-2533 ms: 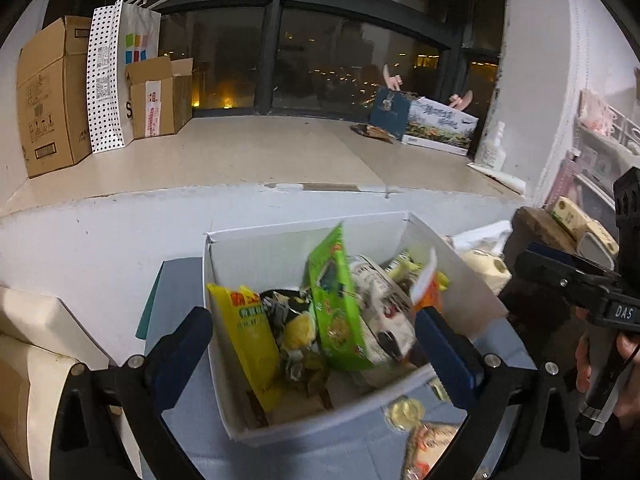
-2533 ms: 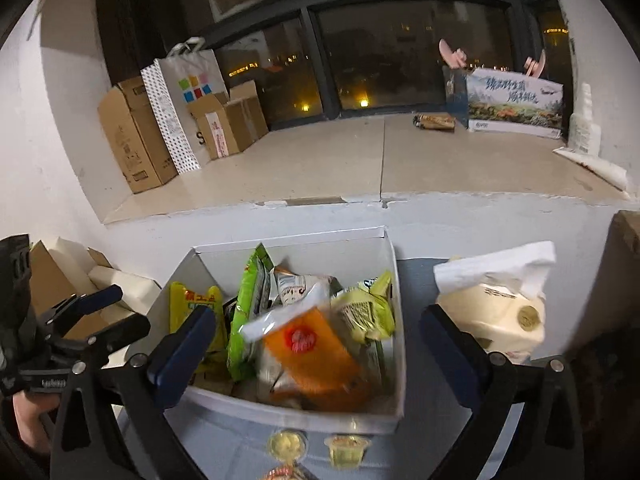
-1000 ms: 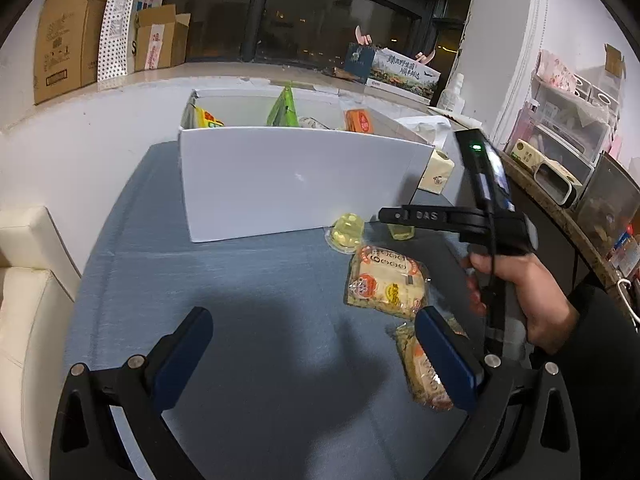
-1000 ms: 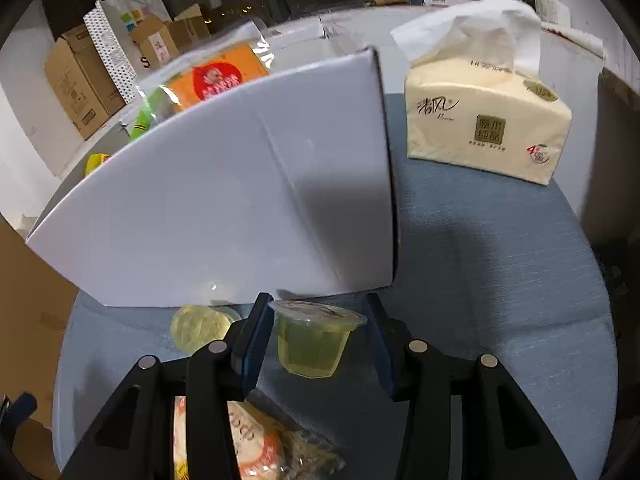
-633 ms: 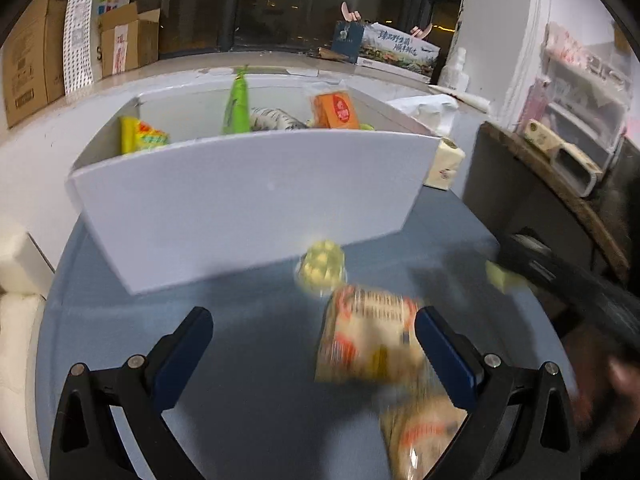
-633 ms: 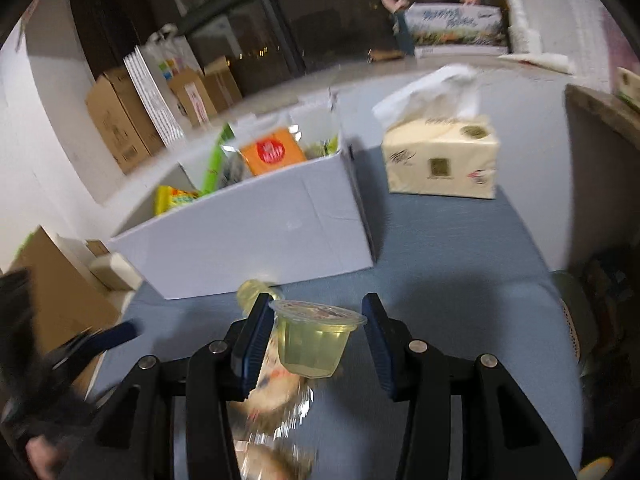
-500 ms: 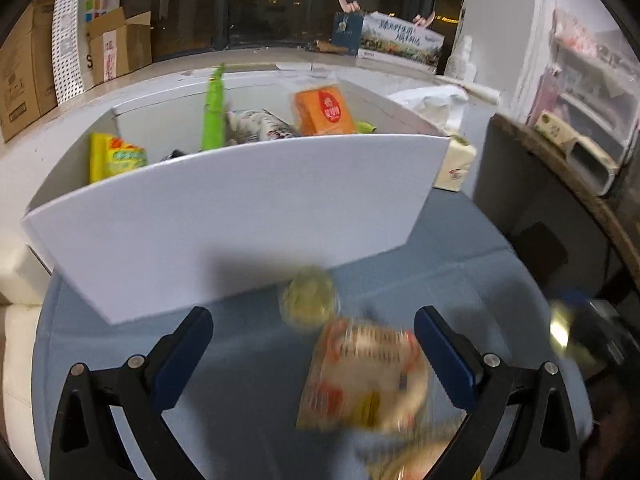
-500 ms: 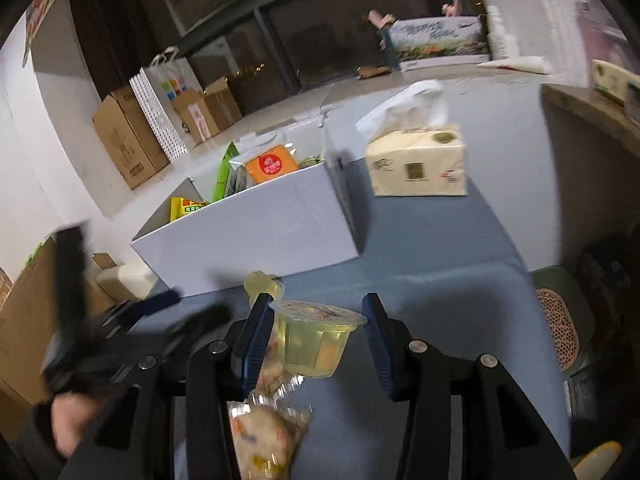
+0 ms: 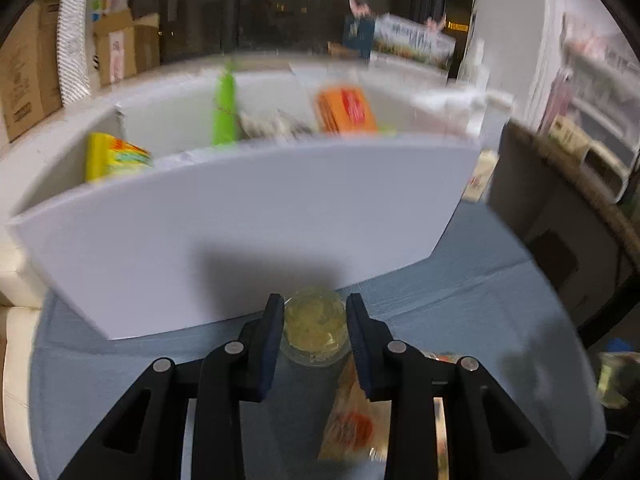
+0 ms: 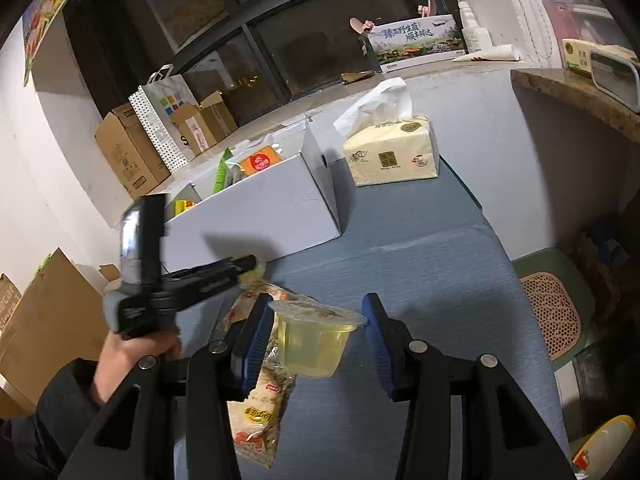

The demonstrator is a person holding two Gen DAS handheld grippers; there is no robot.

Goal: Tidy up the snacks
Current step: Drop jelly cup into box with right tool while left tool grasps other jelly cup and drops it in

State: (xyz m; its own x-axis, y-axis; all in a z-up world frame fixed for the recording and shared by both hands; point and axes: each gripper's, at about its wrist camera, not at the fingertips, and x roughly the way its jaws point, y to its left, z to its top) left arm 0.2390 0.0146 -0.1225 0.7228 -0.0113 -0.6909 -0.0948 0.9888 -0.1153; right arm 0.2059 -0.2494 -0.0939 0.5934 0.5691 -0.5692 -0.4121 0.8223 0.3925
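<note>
My left gripper (image 9: 315,322) is closed around a yellow jelly cup (image 9: 314,326) that lies on its side on the blue table, just in front of the white snack box (image 9: 248,232). My right gripper (image 10: 318,334) is shut on a second, upright yellow jelly cup (image 10: 314,340) and holds it above the table. The right wrist view shows the left gripper (image 10: 250,266) at the first cup (image 10: 253,273) beside the box (image 10: 260,216). Snack packets (image 10: 260,380) lie on the table under the right gripper. The box holds several snack bags.
A tissue pack (image 10: 390,152) stands right of the box. Cardboard boxes (image 10: 128,156) and a paper bag (image 10: 164,116) sit on the window sill behind. A brown counter (image 10: 580,96) is at the right. A green stool (image 10: 552,312) stands beside the table.
My left gripper moved in to the lying jelly cup and closed around it. My right gripper lifted and pulled back with its cup, away from the box.
</note>
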